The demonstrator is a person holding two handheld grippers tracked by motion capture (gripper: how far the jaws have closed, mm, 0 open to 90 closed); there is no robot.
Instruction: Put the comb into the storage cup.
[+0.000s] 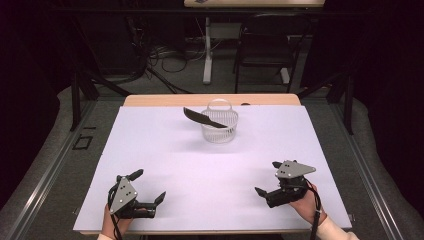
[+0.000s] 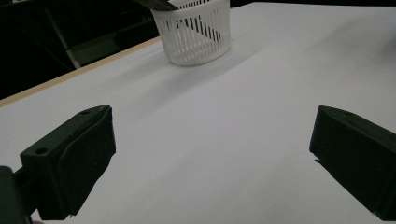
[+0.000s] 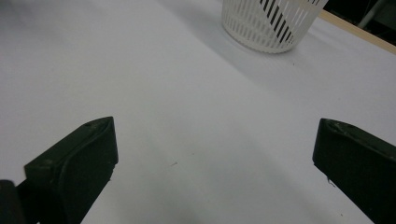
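Basket (image 1: 220,127) of white slotted plastic stands upright on the white sheet (image 1: 210,170) that covers the bench (image 1: 150,100), and everything else is best placed from it. A dark, flat, blade-shaped tool (image 1: 202,118) leans inside the basket, its lower end down in the bowl and its upper end sticking out over the rim on the left. Well short of the basket, on the person's side, the left claw (image 1: 148,186) and the right claw (image 1: 267,179) both rest low over the sheet, one to each side, each well apart from the basket and from the other. Both claws are spread wide and hold nothing; the left gripper view shows bare sheet between its jaws with the basket (image 2: 196,32) far ahead, and the right gripper view shows the same with the basket (image 3: 271,23) at its top edge.

The likely trouble lies in the reach. The basket looks light and is unweighted except for the leaning tool, so a claw that nudges the rim or the hoop handle could slide or tip it. The tool's overhanging end is a lever: catching it from the side would probably drag the basket along rather than lift the tool free. Pinching the thin blade edge-on may also let it slip.
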